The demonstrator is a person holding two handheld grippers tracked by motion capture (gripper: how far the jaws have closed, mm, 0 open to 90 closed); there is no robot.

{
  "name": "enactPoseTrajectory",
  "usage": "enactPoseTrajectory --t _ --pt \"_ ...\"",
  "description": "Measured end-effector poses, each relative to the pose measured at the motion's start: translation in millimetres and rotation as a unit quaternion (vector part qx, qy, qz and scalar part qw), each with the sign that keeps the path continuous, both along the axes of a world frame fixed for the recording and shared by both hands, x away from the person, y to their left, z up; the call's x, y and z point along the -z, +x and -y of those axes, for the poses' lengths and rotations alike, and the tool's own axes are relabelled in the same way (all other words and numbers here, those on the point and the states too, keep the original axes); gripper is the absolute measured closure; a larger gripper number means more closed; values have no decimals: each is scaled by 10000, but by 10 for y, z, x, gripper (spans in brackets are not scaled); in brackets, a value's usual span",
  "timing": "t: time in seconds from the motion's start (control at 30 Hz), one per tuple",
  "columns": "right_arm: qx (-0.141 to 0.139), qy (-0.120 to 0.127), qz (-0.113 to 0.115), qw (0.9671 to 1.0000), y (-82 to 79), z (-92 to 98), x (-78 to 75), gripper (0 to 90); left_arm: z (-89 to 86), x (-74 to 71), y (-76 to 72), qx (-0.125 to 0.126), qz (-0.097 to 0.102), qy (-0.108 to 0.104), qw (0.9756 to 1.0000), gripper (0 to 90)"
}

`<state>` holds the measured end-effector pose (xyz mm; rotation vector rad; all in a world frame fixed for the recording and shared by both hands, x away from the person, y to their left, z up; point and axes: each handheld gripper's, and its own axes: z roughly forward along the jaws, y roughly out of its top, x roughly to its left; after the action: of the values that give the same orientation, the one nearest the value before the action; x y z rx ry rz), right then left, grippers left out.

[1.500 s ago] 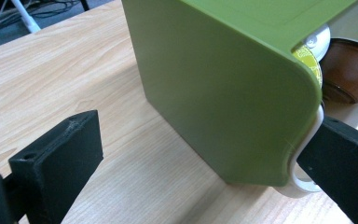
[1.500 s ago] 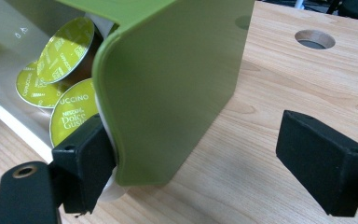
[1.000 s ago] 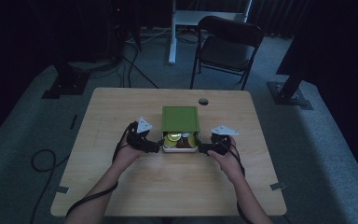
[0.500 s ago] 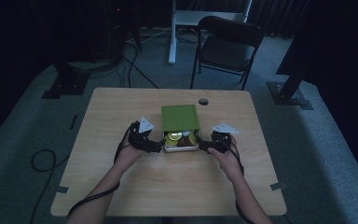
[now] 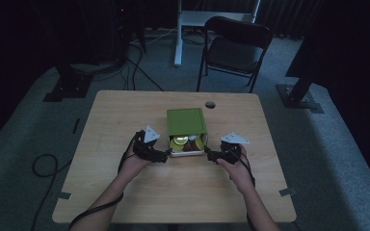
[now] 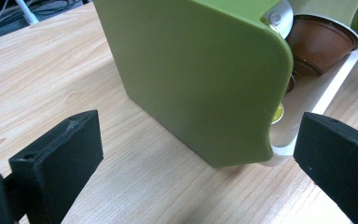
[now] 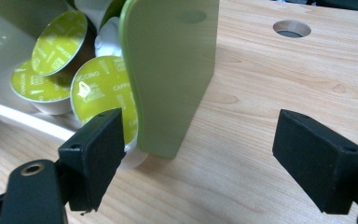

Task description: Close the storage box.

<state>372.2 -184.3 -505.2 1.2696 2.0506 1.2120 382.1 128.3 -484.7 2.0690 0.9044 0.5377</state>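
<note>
The green box [image 5: 187,121] sits mid-table on the wooden table [image 5: 125,115], its white drawer [image 5: 188,153] pulled out toward the person and holding coffee capsules [image 7: 58,42]; the left gripper [image 5: 164,155] and right gripper [image 5: 210,155] flank that drawer end. Both have their jaws spread wide; the left straddles the box's near left corner, the right its near right corner, neither clamping anything.

high view: dim, dark surroundings | gripper views: bright, sharp | shadows: soft
</note>
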Motion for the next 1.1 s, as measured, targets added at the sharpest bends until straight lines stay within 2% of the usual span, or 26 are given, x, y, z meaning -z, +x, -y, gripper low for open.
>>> enactPoseTrajectory --t 0.27,0.4,0.63,0.9,0.97,1.1 --pt "48 52 -20 10000 -58 65 17 163 33 -44 21 -71 31 -55 10000 14" --pt "38 58 -33 10000 -99 101 40 163 46 -8 -29 54 15 -84 9999 13" --pt "15 2 -42 10000 -147 156 80 152 -48 124 -126 254 -174 -116 9995 13" --pt "-17 25 -18 10000 -190 171 89 136 -136 118 -190 397 -234 -189 9988 13" --pt "10 34 -4 10000 -205 178 90 136 -167 109 -207 466 -288 -263 9982 12" --pt "-2 120 34 9999 -254 196 79 136 -220 90 -248 547 -291 -321 9976 12"
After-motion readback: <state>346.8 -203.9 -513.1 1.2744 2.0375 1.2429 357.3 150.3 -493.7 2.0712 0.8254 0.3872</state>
